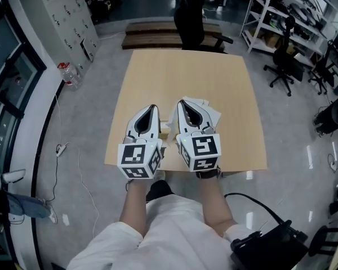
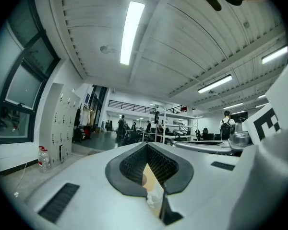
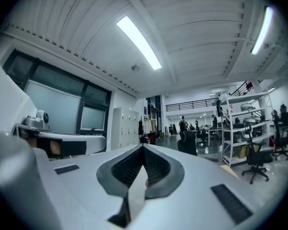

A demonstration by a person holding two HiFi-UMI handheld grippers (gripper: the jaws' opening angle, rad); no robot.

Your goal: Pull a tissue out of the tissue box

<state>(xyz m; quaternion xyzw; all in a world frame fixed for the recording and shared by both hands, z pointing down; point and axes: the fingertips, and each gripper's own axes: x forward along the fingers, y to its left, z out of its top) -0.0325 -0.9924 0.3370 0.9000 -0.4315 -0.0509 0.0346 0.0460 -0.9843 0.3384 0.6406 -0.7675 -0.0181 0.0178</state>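
While both grippers were held level and side by side over the table's near edge, each view gave something the others lacked.

Gripper views, jaws:
- left gripper [image 1: 154,108]: jaw tips together; only the slot behind the tips was clear, with a bit of tan and white showing through it; nothing seen nipped.
- right gripper [image 1: 181,102]: jaws fully closed, tips together; a pale strip showed in the slot behind them; tissue or background, could not tell.

Those views otherwise looked out across the room: ceiling lights, lockers [image 2: 57,123], shelves [image 3: 245,123], people far off; the left one caught the right gripper's marker cube [image 2: 271,123] at its right edge.

Head view only:
- tissue [image 1: 207,110]: white, crumpled, on the table [image 1: 186,72], just beside and beyond the right gripper's tip; contact with the tip could not be judged.
- box [image 1: 165,130]: only a tan corner showed between the two grippers; the rest was hidden under them.

Edges and room:
- the far half of the table was bare; both grippers sat near the front edge, well inside the side edges.
- chair [image 1: 192,18] stood at the far edge.
- open floor lay left and right of the table; bottle [image 1: 69,75] stood off the far-left corner; cable [image 1: 59,151] lay on the left floor; black case [image 1: 270,246] sat low at the person's right.
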